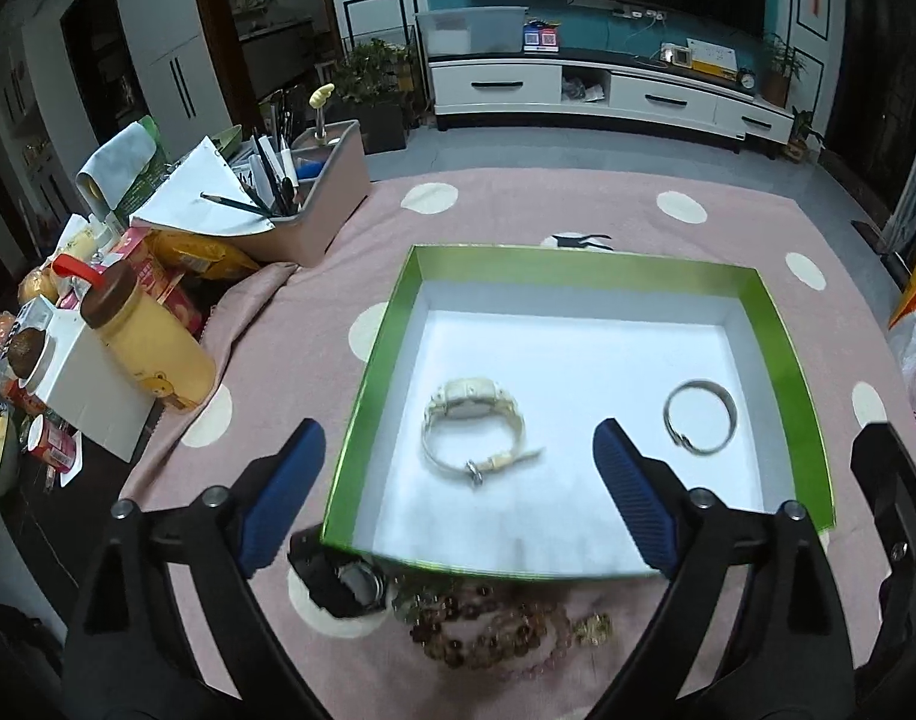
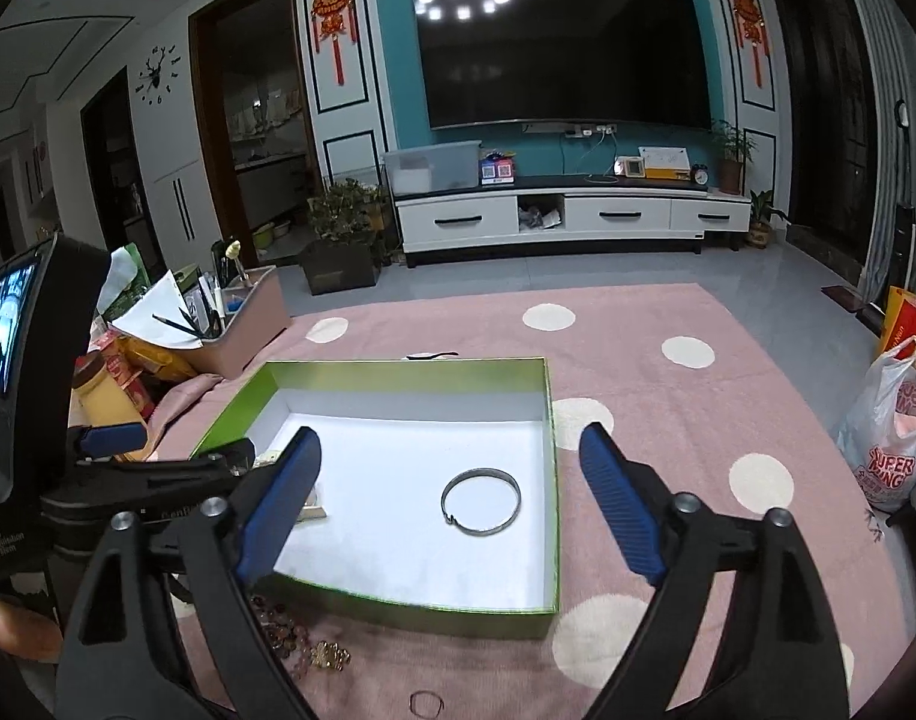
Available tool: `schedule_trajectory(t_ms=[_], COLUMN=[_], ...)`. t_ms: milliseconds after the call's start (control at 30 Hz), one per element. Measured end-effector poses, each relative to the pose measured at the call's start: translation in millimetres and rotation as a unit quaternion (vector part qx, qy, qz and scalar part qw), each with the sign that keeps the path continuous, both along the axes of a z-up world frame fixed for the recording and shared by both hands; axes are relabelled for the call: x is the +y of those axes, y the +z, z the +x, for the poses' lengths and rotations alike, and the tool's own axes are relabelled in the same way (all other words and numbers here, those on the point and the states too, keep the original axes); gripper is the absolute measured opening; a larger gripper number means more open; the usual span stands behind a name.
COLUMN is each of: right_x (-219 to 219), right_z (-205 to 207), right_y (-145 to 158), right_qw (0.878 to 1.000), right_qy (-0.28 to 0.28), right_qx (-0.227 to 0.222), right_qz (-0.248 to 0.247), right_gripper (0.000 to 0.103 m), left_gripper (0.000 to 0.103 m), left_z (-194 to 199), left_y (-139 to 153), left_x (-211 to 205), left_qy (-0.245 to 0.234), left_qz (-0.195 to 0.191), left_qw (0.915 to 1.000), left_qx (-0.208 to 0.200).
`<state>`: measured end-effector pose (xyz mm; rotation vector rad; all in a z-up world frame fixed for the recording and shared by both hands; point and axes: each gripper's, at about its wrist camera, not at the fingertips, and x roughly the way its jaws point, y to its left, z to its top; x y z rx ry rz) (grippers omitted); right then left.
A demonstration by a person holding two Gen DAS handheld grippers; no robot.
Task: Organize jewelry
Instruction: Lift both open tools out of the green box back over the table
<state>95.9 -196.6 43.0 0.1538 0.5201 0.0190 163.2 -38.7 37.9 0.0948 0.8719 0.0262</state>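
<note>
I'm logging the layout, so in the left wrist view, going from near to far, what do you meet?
Brown beaded bracelets on the cloth → cream-white wristwatch inside the box → far wall of the green cardboard box → white TV cabinet with black handles.

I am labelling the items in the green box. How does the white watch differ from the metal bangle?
The white watch is cream and bulky with a buckled strap; the metal bangle is a thin grey band. The watch lies on the left, the bangle on the right. Both rest on the box floor.
</note>
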Motion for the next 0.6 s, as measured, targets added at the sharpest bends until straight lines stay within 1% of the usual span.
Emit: schedule_trajectory(t_ms=[200,267,600], right_x=[0,0,6], right_z=[-23,-32,-74], right_y=[-2,-2,-8], right_qw=[1.000,1.000,1.000], right_qy=[0.001,0.003,0.004], right_qx=[0.001,-0.001,0.001], right_qz=[0.006,0.011,0.014], right_gripper=[0.090,0.093,0.094], left_gripper=[0.099,0.100,0.101], left_z=[-26,-35,-79], left_y=[1,1,-2], left_x=[-5,-6,3], left_qy=[-0.015,-0.018,-0.038], left_qz=[0.007,0.008,-0.003], left_qw=[0.9998,0.9998,0.9992], left_qx=[-0.009,-0.011,-0.010])
